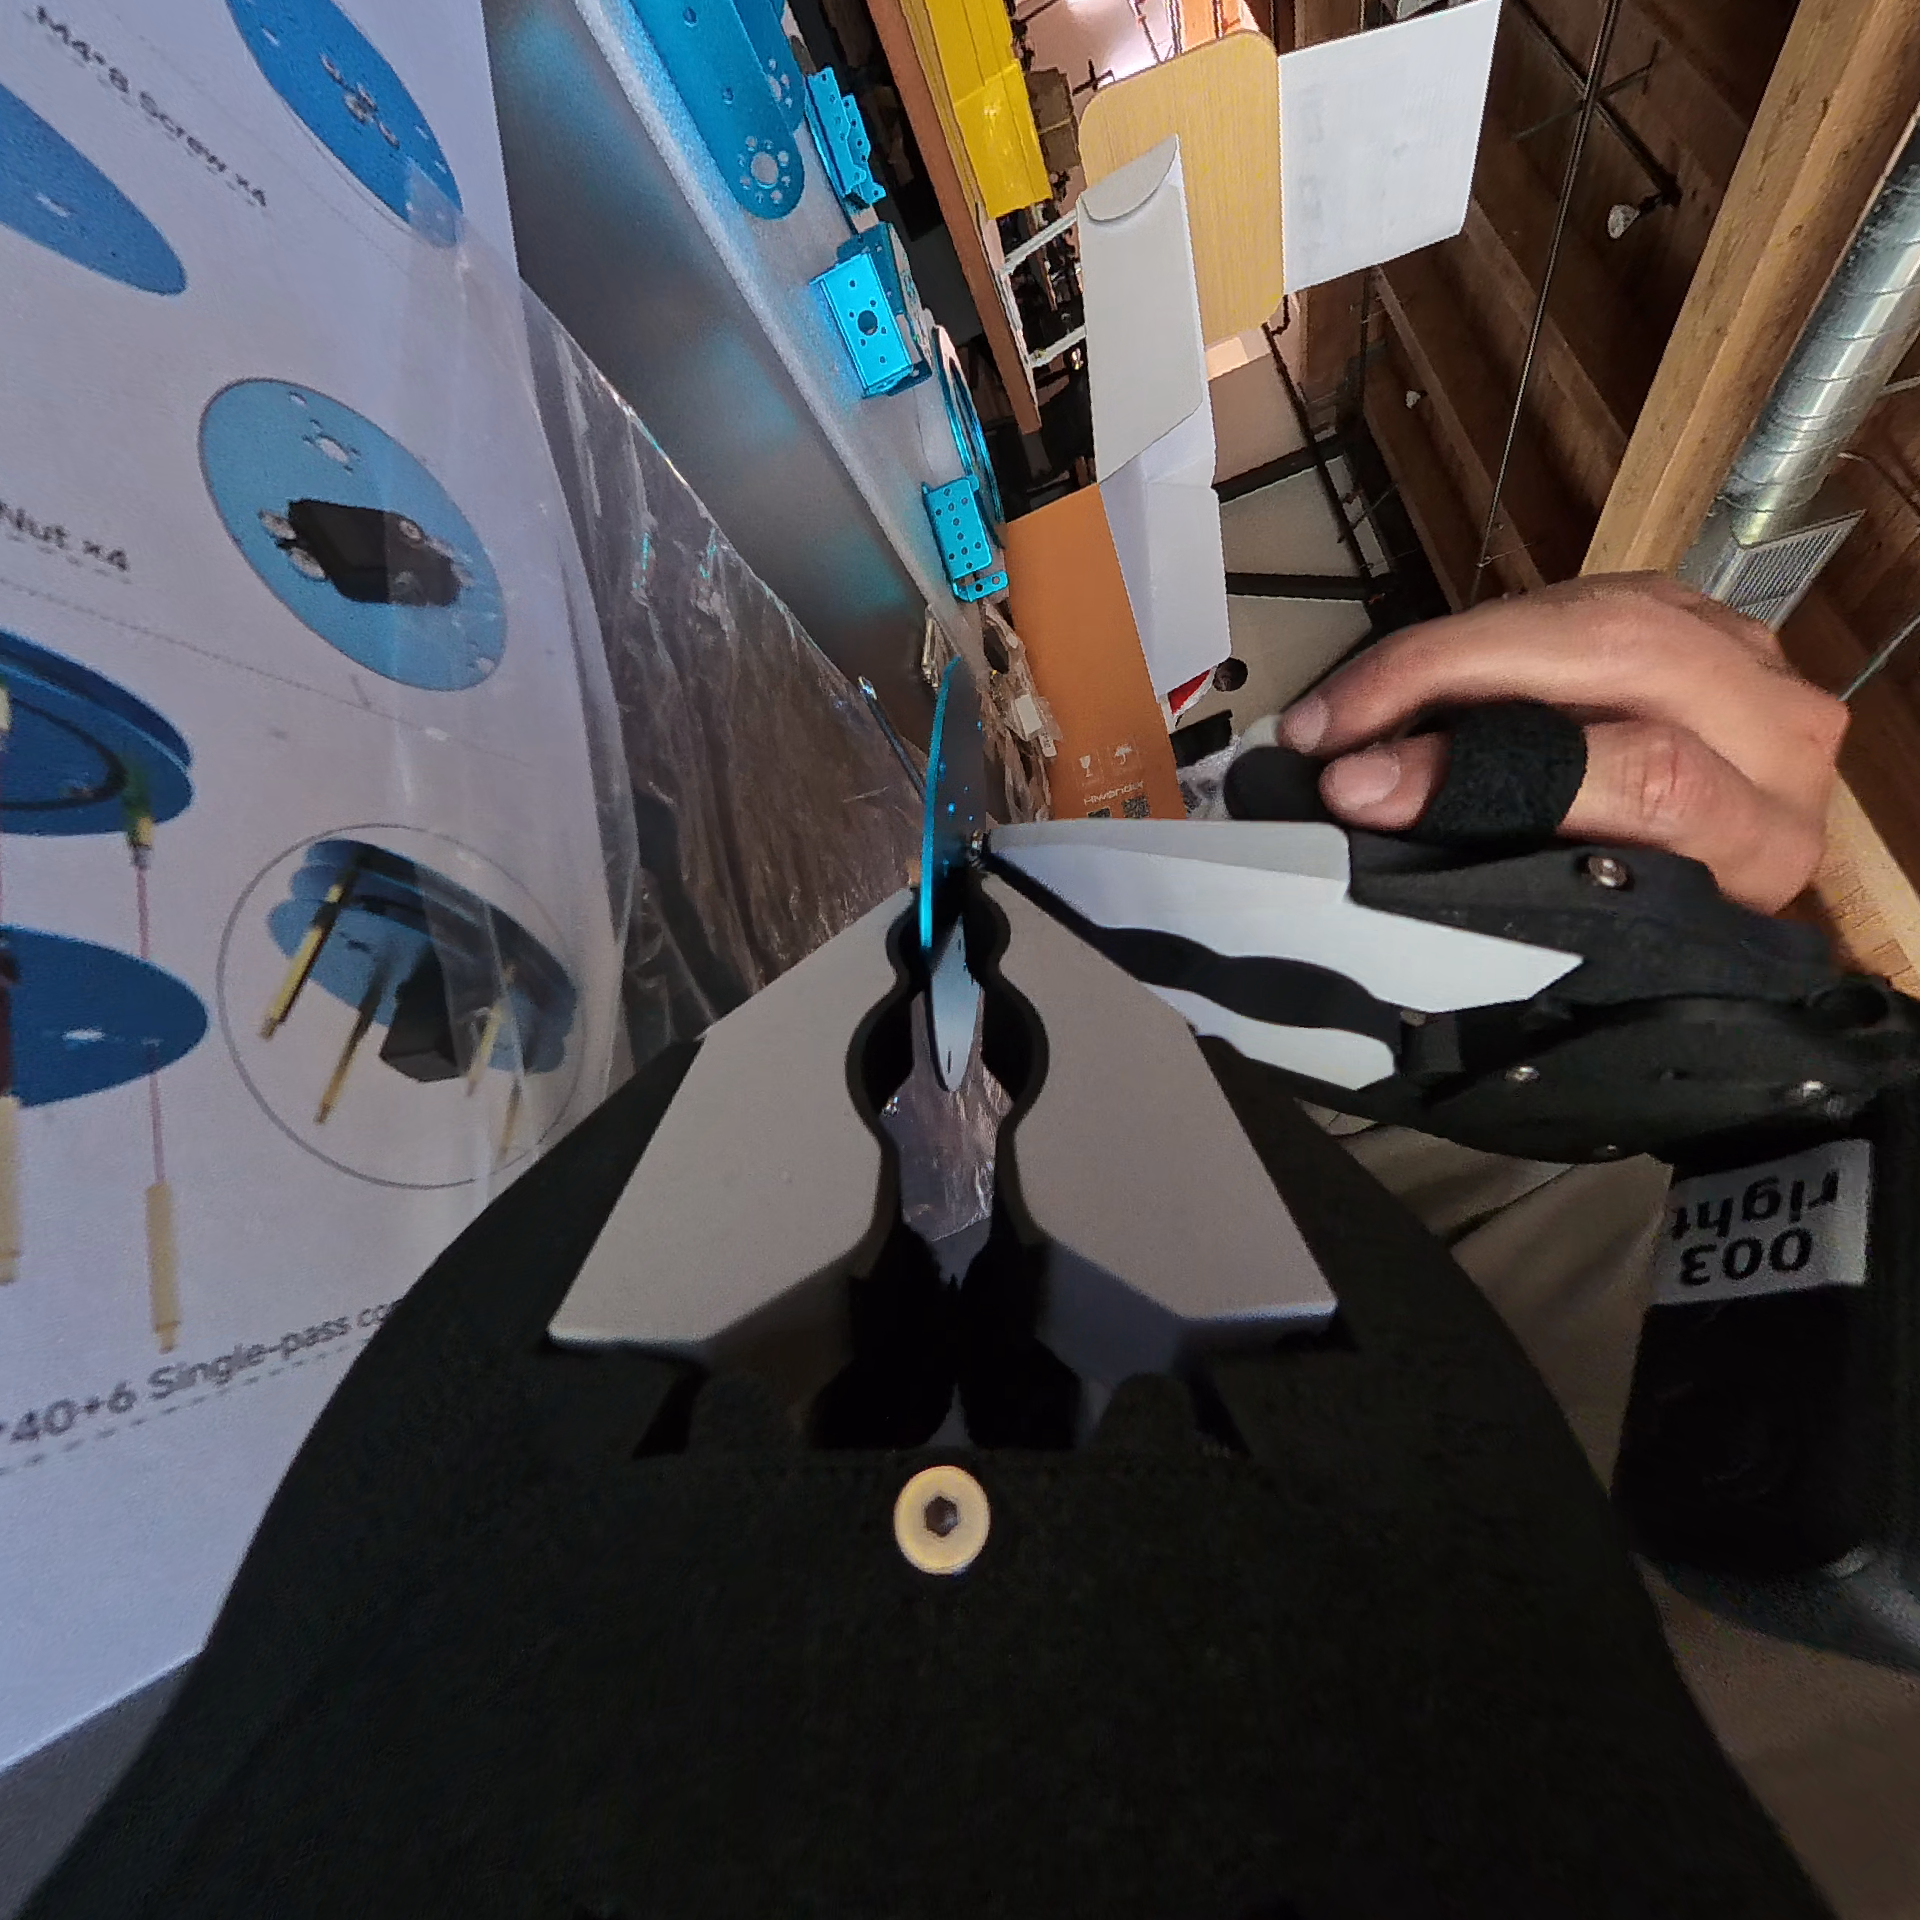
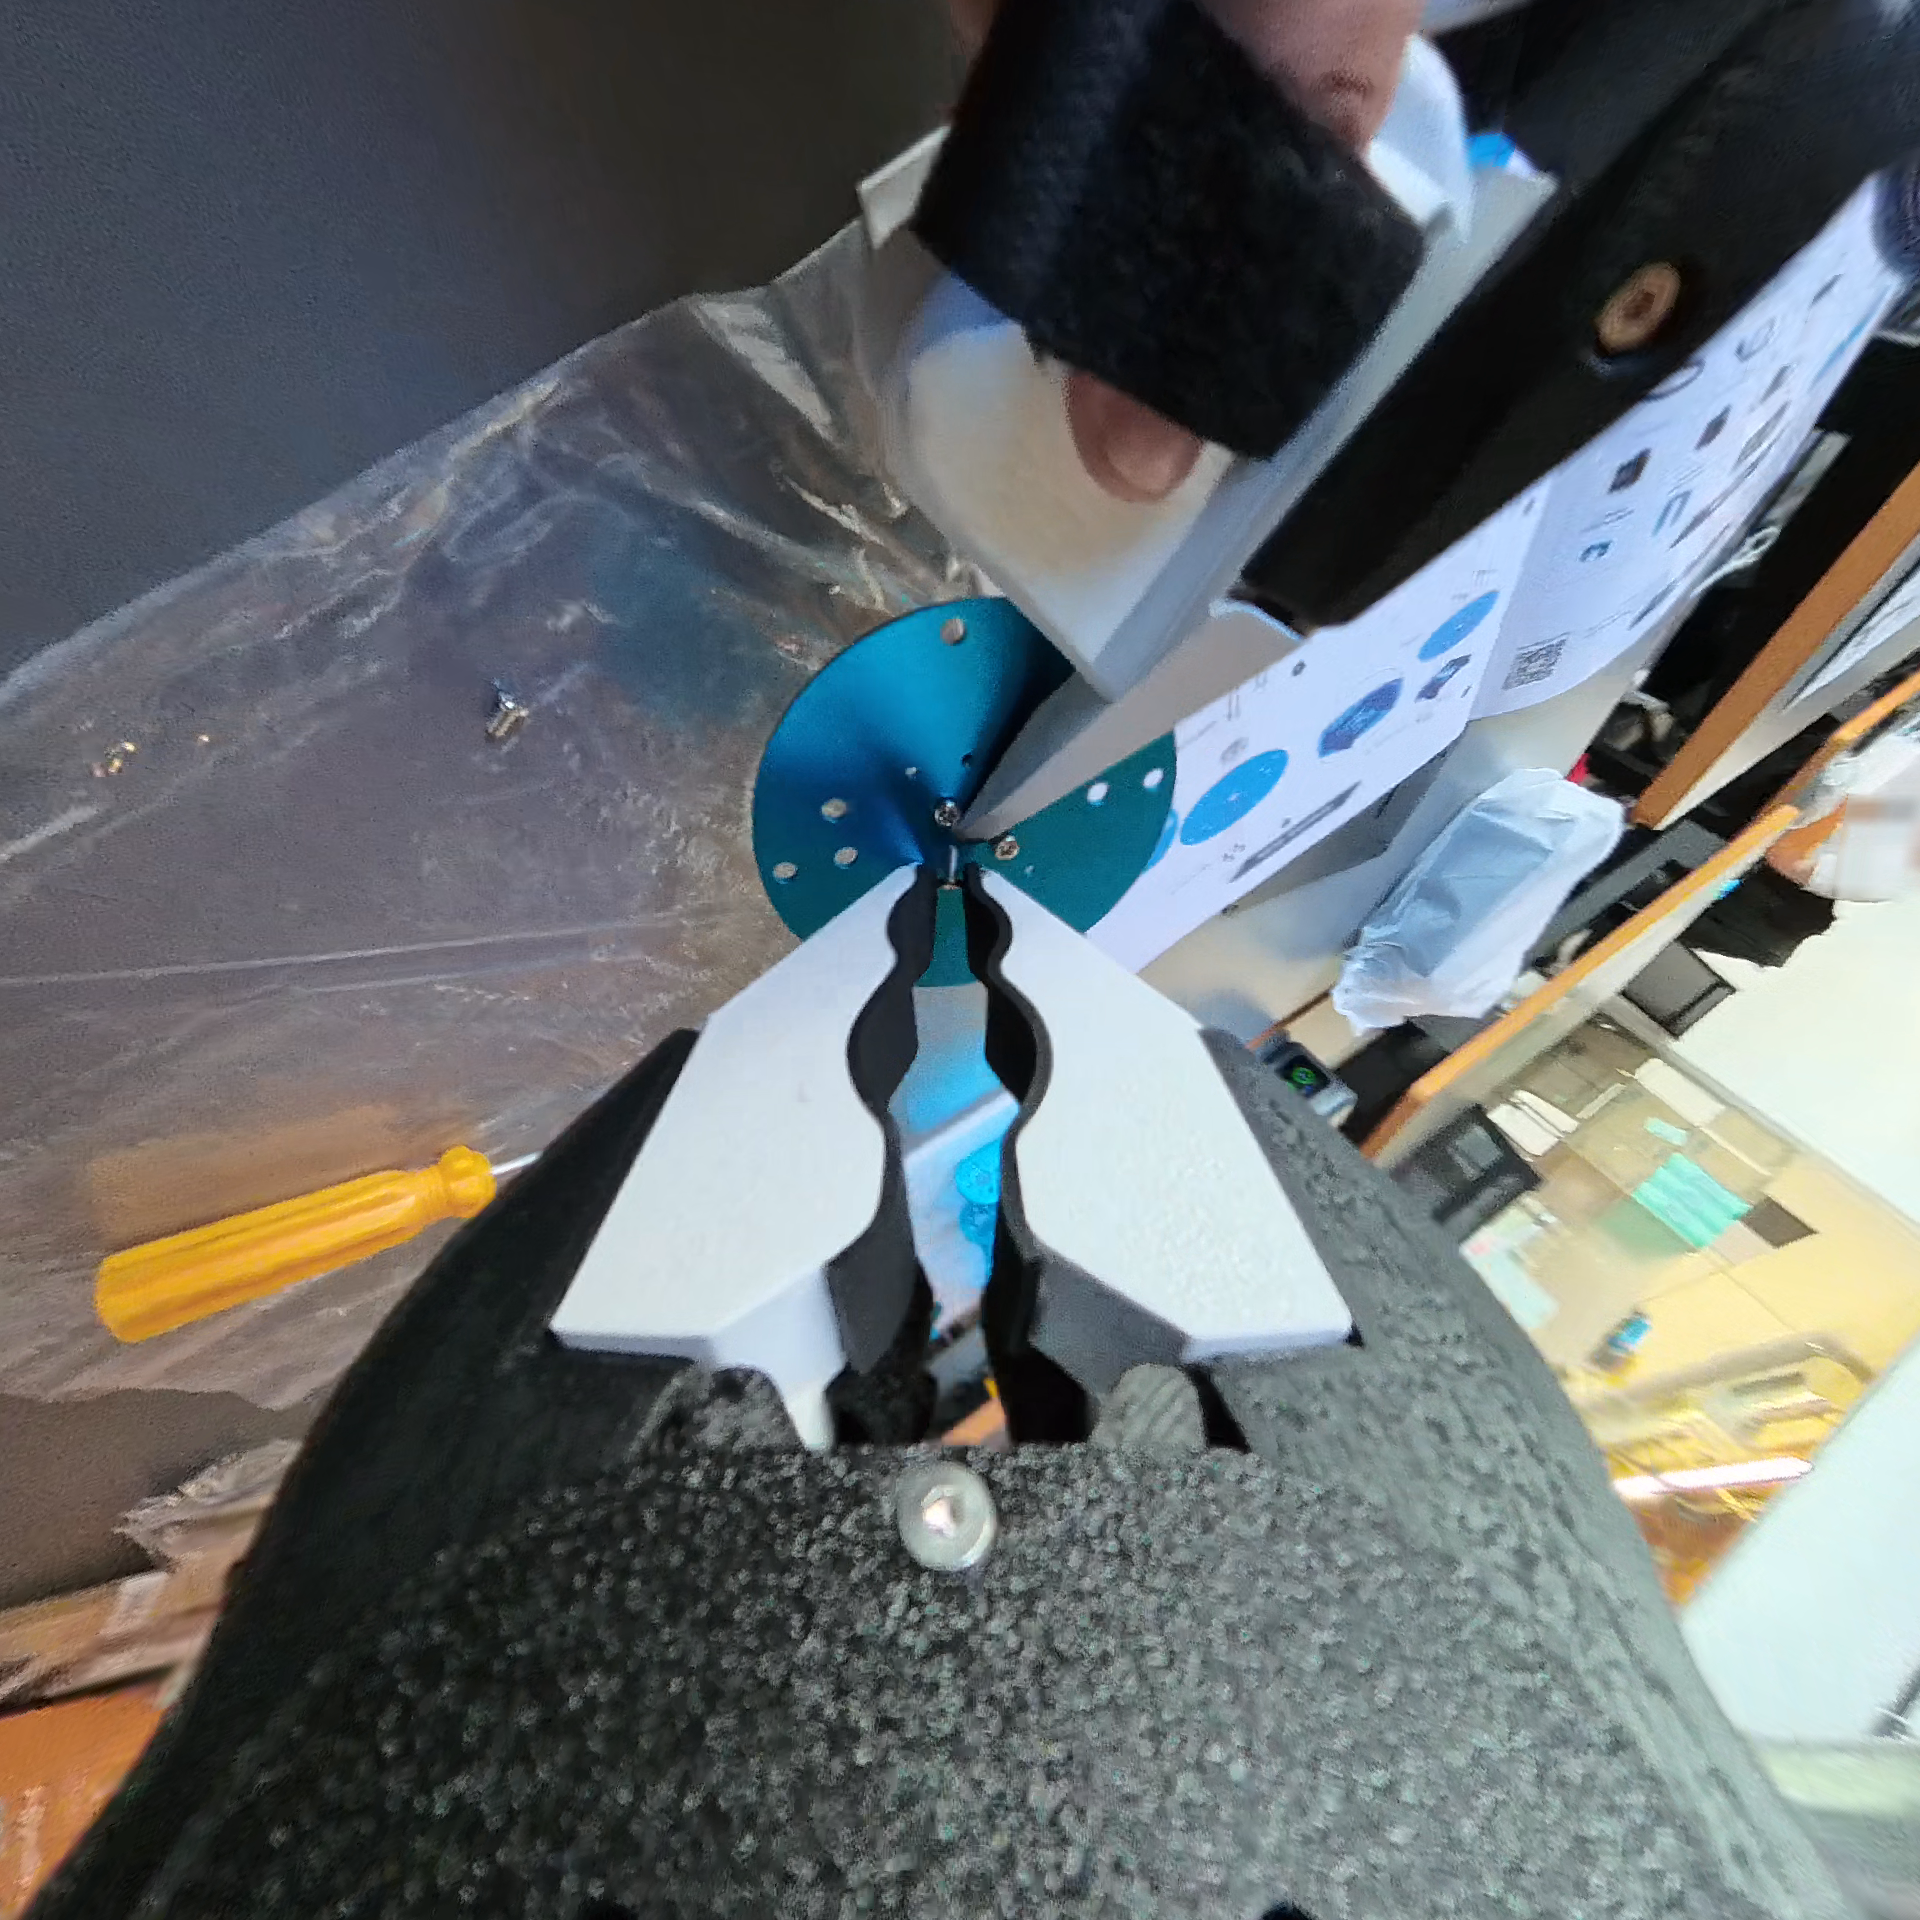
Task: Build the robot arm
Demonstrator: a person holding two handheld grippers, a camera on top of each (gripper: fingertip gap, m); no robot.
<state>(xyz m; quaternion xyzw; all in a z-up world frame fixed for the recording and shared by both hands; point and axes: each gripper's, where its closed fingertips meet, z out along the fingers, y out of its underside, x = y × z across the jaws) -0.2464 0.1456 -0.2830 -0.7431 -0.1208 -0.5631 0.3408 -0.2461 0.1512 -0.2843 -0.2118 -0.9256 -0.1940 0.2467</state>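
Observation:
My left gripper (image 1: 948, 914) is shut on a round blue metal disc (image 1: 951, 790) with several holes and holds it edge-on in its own view. In the right wrist view the disc (image 2: 862, 769) shows its face, with the left gripper (image 2: 971, 821) clamping it from the upper right. My right gripper (image 2: 951, 871) is shut on a small screw (image 2: 951, 864), its tips against the disc's face near the centre. It reaches in from the right in the left wrist view (image 1: 992, 844). A person's hand (image 1: 1558, 717) holds it.
A printed instruction sheet (image 1: 260, 623) and a clear plastic bag (image 1: 727, 727) lie on the grey table. Blue metal brackets (image 1: 868, 312) sit farther off. A yellow-handled screwdriver (image 2: 291, 1236) and loose screws (image 2: 502, 710) lie on the plastic. An orange and white box (image 1: 1101, 644) stands behind. Only a small space, under 4 cm, lies between the two pairs of fingers.

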